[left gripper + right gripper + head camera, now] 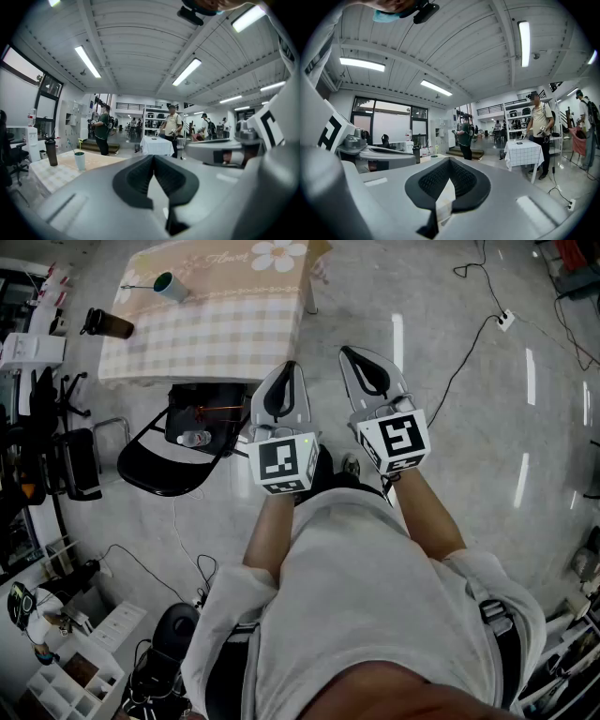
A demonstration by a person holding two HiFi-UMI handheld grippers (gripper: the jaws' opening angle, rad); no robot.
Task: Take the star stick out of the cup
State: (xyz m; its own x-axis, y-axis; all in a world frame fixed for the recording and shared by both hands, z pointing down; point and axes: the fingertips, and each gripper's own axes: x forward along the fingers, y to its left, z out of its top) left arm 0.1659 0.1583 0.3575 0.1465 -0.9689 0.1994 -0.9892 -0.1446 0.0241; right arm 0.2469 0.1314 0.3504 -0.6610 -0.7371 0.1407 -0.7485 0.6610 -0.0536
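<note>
A pale cup (171, 286) with a teal rim stands on the checked tablecloth of the table (216, 334), far ahead and to the left of me. In the left gripper view the cup (80, 160) holds a thin stick topped by a yellow star (80, 141). In the right gripper view the star stick (436, 150) is a small speck. My left gripper (290, 366) and right gripper (346, 352) hover side by side above the floor, well short of the table. Both are shut and hold nothing; the dark pads (136, 178) meet at the tip.
A dark bottle (108, 324) stands near the table's left edge. A black chair (164, 465) and a dark crate sit between me and the table. Cables (469, 343) run over the floor at right. People and a white-clothed table (157, 145) are far behind.
</note>
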